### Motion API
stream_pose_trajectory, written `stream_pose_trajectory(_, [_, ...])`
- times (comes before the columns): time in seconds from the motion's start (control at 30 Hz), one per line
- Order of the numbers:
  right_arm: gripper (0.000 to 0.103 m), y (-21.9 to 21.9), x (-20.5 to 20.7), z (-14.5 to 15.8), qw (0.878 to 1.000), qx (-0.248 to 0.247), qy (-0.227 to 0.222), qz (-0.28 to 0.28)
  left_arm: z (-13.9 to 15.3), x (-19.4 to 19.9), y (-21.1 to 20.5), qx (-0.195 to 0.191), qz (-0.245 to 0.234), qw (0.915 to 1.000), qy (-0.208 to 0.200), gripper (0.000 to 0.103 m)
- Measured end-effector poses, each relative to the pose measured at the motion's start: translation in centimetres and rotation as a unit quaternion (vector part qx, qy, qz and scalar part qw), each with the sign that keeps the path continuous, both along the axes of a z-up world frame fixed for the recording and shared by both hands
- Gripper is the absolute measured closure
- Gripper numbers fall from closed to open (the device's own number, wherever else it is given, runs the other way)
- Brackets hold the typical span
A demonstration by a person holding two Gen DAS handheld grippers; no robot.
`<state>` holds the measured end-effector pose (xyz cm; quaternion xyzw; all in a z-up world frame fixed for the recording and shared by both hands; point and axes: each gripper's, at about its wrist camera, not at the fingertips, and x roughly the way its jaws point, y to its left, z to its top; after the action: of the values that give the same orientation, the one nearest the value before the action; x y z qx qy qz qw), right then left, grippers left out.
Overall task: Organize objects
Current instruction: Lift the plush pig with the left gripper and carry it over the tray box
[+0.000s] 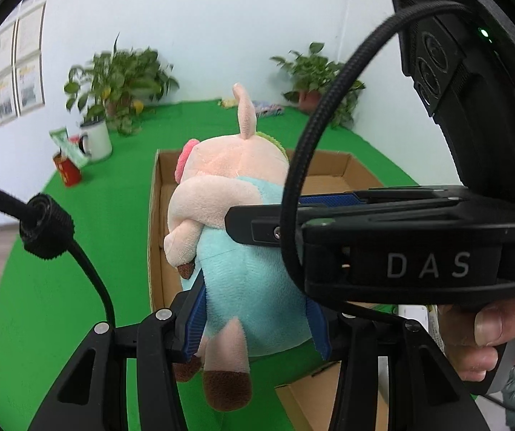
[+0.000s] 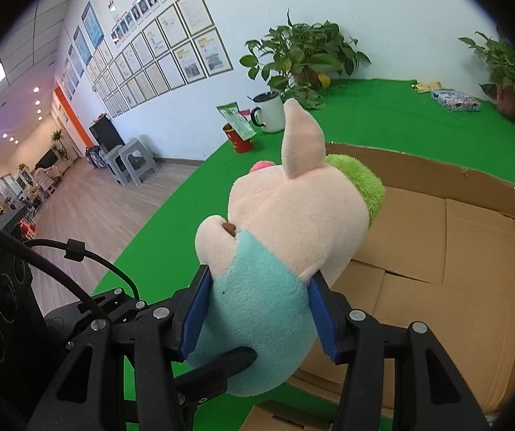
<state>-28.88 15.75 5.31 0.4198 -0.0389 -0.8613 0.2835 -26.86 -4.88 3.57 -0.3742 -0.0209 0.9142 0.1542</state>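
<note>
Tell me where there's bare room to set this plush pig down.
Both grippers clamp the plush pig over the cardboard box, whose floor is bare all the way to its far wall. The green mat between box and plants is also free. It is crowded by the wall: the white mug, red can and green packet.

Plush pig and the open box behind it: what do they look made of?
Plush pig: soft fabric, seemingly stuffed; short fuzzy pile, matte, dented where the right gripper and left gripper squeeze its teal body. Box: looks like corrugated cardboard; plain brown, matte, with creased flaps and raw-cut edges.
</note>
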Motion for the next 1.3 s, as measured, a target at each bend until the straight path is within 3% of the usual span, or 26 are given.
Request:
stream_pose_trajectory(0.23, [0.052, -0.5, -1.9, -3.0, 1.0, -0.007, -0.029, 0.009, -4.9, -1.7, -2.1, 0.007, 0.012, 0.9992, -0.038, 0.058])
stream_pose_trajectory(0.6, [0.05, -0.5, -3.6, -5.8, 0.997, -0.019, -0.074, 0.006, -8.6, -2.7, -3.1, 0.034, 0.019, 0.9965, -0.074, 0.051])
stream_pose_trajectory(1.0, [0.044, -0.6, -3.5, -6.3, 0.997, -0.019, -0.073, 0.005, -7.6, -1.0, -5.5, 0.008, 0.034, 0.9975, -0.061, 0.051])
stream_pose_trajectory(1.3, [0.025, 1.2, -2.3, -4.6, 0.997, -0.011, -0.069, -0.036, -7.9, -1.2, -6.6, 0.017, 0.079, 0.993, -0.087, 0.049])
